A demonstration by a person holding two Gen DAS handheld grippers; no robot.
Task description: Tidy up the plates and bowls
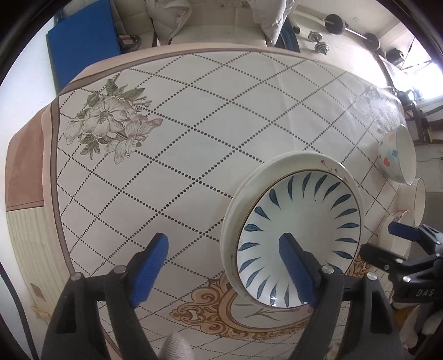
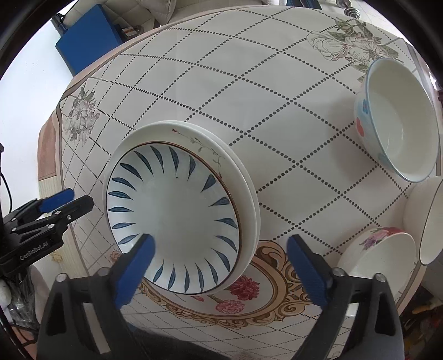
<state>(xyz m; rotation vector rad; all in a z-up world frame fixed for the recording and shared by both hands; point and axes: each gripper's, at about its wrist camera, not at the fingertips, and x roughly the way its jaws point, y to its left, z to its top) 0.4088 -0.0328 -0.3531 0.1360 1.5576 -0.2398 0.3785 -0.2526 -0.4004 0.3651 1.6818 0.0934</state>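
Beyond the desk [image 1: 193, 116] stand a cream sofa [image 1: 216, 25] and a blue mat [image 1: 83, 44]; dumbbells [image 1: 318, 41] lie on the pale floor, by a bright window [image 1: 426, 85].

A shallow white bowl with dark blue leaf strokes radiating around its inner wall [image 2: 174, 218] sits upright on top of a stack of wider white plates [image 2: 193, 133], the top plate marked with a thin red-flowered twig near its rim. The stack rests on the table near the front edge. Well apart to the right stands a deep white bowl with a pale blue rim and red and blue shapes on its outer wall [image 2: 398, 119]. Nearer the front right sits a small white bowl painted with pink and purple flowers [image 2: 379, 249], just beside a larger white bowl with a dark rim line [image 2: 423, 218].
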